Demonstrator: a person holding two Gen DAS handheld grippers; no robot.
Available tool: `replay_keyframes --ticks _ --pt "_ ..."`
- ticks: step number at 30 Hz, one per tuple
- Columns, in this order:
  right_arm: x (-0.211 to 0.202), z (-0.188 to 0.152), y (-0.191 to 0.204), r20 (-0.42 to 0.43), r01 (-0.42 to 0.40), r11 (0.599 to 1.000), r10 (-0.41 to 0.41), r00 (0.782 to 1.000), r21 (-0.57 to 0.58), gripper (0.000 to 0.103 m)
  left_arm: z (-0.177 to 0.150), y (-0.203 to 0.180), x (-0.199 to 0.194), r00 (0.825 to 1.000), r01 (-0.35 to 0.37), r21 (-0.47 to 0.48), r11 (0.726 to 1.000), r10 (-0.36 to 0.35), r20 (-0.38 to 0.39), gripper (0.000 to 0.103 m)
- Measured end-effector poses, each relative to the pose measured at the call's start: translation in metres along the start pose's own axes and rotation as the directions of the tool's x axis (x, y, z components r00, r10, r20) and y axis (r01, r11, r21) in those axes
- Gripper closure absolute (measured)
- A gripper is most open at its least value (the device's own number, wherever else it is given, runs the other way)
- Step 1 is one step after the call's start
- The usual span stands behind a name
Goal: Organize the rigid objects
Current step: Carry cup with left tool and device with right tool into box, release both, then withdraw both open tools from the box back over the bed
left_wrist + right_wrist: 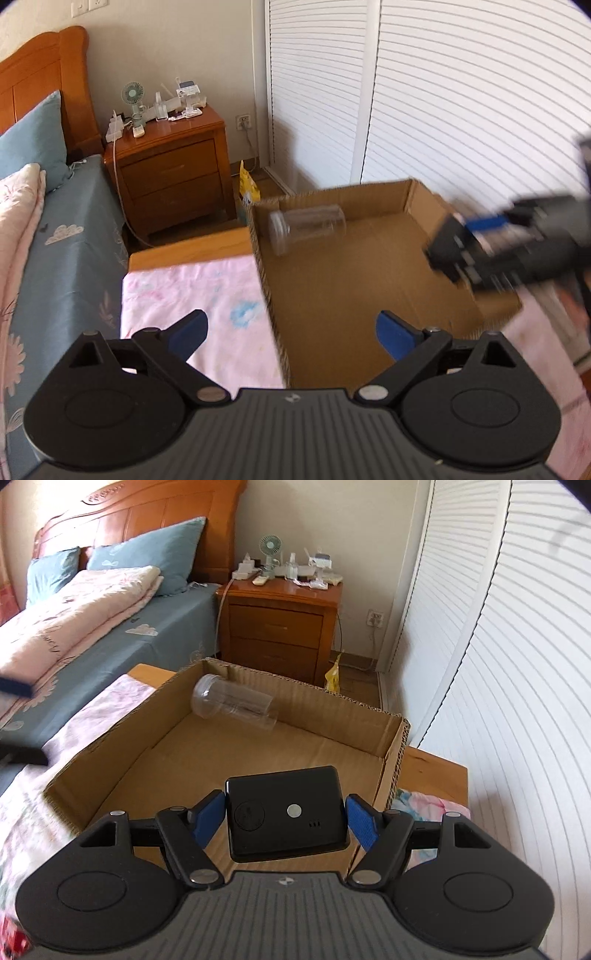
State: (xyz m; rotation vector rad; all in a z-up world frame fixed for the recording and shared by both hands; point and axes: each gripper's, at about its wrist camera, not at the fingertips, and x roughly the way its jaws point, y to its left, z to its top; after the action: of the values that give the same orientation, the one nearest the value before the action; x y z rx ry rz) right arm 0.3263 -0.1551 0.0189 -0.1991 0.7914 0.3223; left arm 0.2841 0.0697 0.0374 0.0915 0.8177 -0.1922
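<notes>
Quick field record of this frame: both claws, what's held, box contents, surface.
left claw: open, empty, near the cardboard box's front left edge
right claw: shut on black device, over the box's near end
cardboard box: open top, on pink cloth
box contents: one clear plastic jar on its side near the far wall
backdrop: nightstand, bed
</notes>
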Motion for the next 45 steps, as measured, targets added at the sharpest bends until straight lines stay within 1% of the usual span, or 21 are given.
replay_keyframes --ticks 3,5,7,8,9,10,12,16,18,20,24,30,33,35,37,41,43,45 --pt "0.016 0.011 -0.004 -0.012 0.012 0.999 -0.012 1.000 0.031 0.029 -0.018 0.001 -0.013 1.000 0.002 0.006 1.000 -0.002 -0.010 0.006" --pt "0.022 0.020 -0.007 -0.004 0.023 0.998 -0.023 1.000 0.054 0.028 -0.029 0.001 -0.019 1.000 0.007 0.010 1.000 -0.007 -0.014 0.006" --pt "0.023 0.024 -0.007 0.000 0.038 0.997 -0.038 0.999 0.070 0.022 -0.040 0.000 -0.023 1.000 0.005 0.020 1.000 -0.005 -0.023 0.006" --pt "0.022 0.025 -0.006 0.004 0.048 0.996 -0.049 0.999 0.073 0.013 -0.044 -0.001 -0.024 1.000 0.004 0.024 1.000 -0.003 -0.026 0.006" --pt "0.017 0.024 -0.005 0.016 0.060 0.995 -0.061 0.998 0.075 0.008 -0.049 -0.002 -0.026 1.000 0.005 0.028 1.000 -0.004 -0.027 0.006" --pt "0.011 0.023 -0.003 0.036 0.063 0.995 -0.066 0.997 0.078 0.000 -0.054 -0.004 -0.029 1.000 0.009 0.033 0.999 -0.008 -0.027 0.006" --pt "-0.003 0.018 0.000 0.068 0.050 0.995 -0.056 0.996 0.091 0.000 -0.061 -0.005 -0.032 0.999 0.017 0.034 0.999 -0.016 -0.028 0.006" --pt "-0.031 0.008 0.006 0.080 0.038 0.991 -0.049 0.996 0.130 0.000 -0.076 -0.011 -0.038 0.999 0.028 0.027 0.999 -0.027 -0.030 0.005" --pt "-0.044 0.000 0.012 0.078 0.046 0.989 -0.057 0.995 0.137 0.000 -0.084 -0.013 -0.043 0.999 0.040 0.025 0.999 -0.039 -0.026 0.005" --pt "-0.057 -0.011 0.019 0.076 0.055 0.989 -0.066 0.995 0.136 0.000 -0.092 -0.016 -0.045 0.999 0.038 0.024 0.999 -0.037 -0.017 0.005" --pt "-0.079 -0.039 0.031 0.084 0.038 0.990 -0.050 0.995 0.135 0.000 -0.105 -0.020 -0.044 0.999 0.028 0.018 0.999 -0.028 -0.022 0.005" --pt "-0.097 -0.095 0.043 0.079 -0.027 0.988 0.015 0.997 0.150 0.000 -0.128 -0.026 -0.045 0.998 0.047 -0.006 0.999 -0.047 -0.036 0.005" --pt "-0.102 -0.127 0.045 0.060 -0.039 0.986 0.030 0.998 0.161 0.000 -0.138 -0.032 -0.046 0.999 0.027 0.007 1.000 -0.027 -0.028 0.005" --pt "-0.105 -0.147 0.046 0.041 -0.023 0.984 0.016 0.999 0.174 0.000 -0.145 -0.037 -0.046 1.000 0.003 0.033 0.999 -0.002 -0.020 0.005" --pt "-0.108 -0.164 0.046 0.019 -0.005 0.982 0.001 1.000 0.189 0.000 -0.149 -0.041 -0.045 1.000 -0.006 0.043 0.999 0.006 -0.019 0.005" --pt "-0.116 -0.195 0.043 -0.014 0.064 0.963 -0.063 0.998 0.263 0.000 -0.155 -0.042 -0.044 1.000 0.004 0.006 1.000 -0.004 -0.021 0.005" --pt "-0.119 -0.209 0.043 -0.031 0.081 0.954 -0.076 0.997 0.289 0.000 -0.156 -0.043 -0.044 1.000 0.005 -0.006 1.000 -0.005 -0.019 0.005" --pt "-0.122 -0.219 0.041 -0.024 0.078 0.945 -0.075 0.997 0.318 0.000 -0.157 -0.045 -0.044 1.000 0.011 -0.010 1.000 -0.011 -0.018 0.005"
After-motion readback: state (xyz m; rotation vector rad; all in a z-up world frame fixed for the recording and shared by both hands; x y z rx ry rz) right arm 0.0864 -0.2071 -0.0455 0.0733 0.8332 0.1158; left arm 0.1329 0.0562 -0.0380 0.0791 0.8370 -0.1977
